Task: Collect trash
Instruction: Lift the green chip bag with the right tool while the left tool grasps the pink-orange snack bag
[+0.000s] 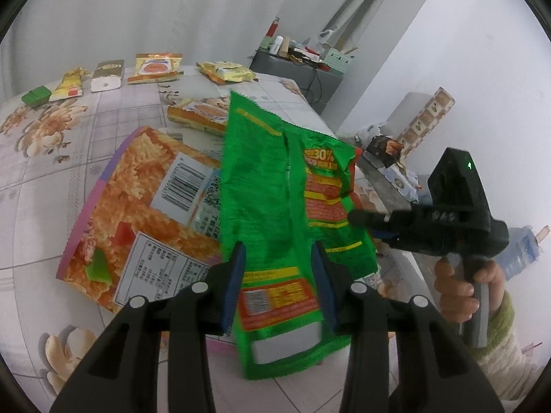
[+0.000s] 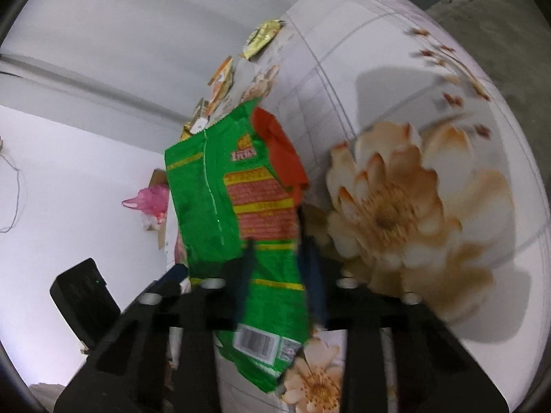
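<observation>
A crinkled green snack bag (image 1: 261, 179) stands up between the blue pads of my left gripper (image 1: 279, 275), which is shut on its lower part. Behind it a large orange snack bag (image 1: 144, 199) with a pink edge lies tilted over the flowered table (image 1: 51, 189); I cannot tell whether the left jaws hold it too. My right gripper (image 1: 351, 216), held by a hand (image 1: 458, 289), reaches in from the right, tips together on the green bag's right edge. In the blurred right wrist view the green bag (image 2: 199, 199) runs between the right gripper's (image 2: 279, 272) fingers.
Several wrappers lie along the table's far edge: a small green box (image 1: 34, 95), a yellow wrapper (image 1: 69, 86), a white-gold pack (image 1: 107, 75) and orange-yellow packets (image 1: 155, 69). Another orange pack (image 1: 199, 113) lies nearer. A cluttered grey cabinet (image 1: 296, 65) stands behind. A pink plastic bag (image 2: 148, 203) is off the table.
</observation>
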The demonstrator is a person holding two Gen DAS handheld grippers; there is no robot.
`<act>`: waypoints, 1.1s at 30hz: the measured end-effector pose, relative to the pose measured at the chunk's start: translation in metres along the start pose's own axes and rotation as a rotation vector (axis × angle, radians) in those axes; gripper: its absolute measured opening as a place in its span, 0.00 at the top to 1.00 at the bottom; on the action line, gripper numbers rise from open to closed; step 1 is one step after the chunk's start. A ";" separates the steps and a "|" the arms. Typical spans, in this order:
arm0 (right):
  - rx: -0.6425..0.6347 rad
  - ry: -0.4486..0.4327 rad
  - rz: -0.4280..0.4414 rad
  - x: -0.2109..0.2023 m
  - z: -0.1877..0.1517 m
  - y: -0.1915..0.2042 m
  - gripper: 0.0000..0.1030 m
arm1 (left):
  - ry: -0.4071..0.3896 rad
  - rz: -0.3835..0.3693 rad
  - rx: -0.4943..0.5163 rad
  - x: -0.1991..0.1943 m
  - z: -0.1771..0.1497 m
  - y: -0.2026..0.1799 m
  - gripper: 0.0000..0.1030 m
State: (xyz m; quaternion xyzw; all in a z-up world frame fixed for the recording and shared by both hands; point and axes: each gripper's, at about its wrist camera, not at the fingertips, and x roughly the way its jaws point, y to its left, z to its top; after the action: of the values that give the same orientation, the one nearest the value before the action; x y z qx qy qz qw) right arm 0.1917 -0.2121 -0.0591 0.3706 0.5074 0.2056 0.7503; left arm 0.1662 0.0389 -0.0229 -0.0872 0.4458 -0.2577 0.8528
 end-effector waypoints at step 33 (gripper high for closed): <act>0.069 -0.092 0.068 -0.030 -0.012 -0.020 1.00 | -0.110 0.100 -0.321 -0.067 -0.001 0.084 0.32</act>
State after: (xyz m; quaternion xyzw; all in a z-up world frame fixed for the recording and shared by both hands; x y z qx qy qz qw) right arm 0.1676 -0.2412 -0.0586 0.4224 0.4661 0.1959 0.7523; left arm 0.1641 0.1449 -0.0071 -0.2138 0.4377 -0.1352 0.8628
